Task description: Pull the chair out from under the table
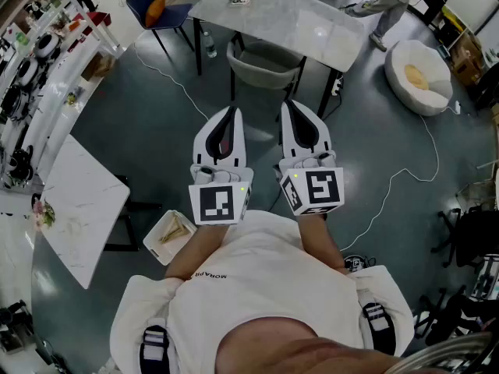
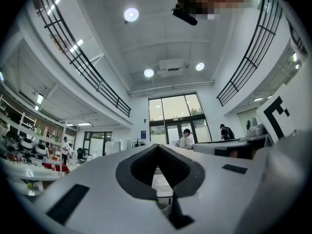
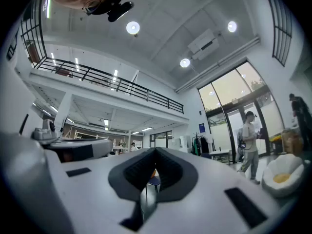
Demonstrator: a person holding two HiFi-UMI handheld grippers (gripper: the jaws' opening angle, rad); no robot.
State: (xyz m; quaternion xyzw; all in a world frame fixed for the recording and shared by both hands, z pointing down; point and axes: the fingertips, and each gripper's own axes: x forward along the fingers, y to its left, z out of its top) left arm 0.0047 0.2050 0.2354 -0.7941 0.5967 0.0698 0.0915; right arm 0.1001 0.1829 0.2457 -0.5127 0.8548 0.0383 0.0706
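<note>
The grey chair (image 1: 263, 67) is tucked under the near edge of the marble-topped table (image 1: 296, 18), with only its curved back and part of the seat showing. My left gripper (image 1: 230, 114) and right gripper (image 1: 291, 106) are held side by side in front of me, pointing toward the chair and a short way from it. Neither touches the chair. In the left gripper view the left gripper (image 2: 157, 148) has its jaws together with nothing between them. The right gripper (image 3: 155, 152) looks the same in its own view.
A blue chair with an orange cushion (image 1: 153, 9) stands left of the table. A white beanbag (image 1: 421, 76) lies at the right. Another white table (image 1: 78, 201) and a small box (image 1: 172, 233) are at my left. Cables (image 1: 405, 179) run across the grey floor.
</note>
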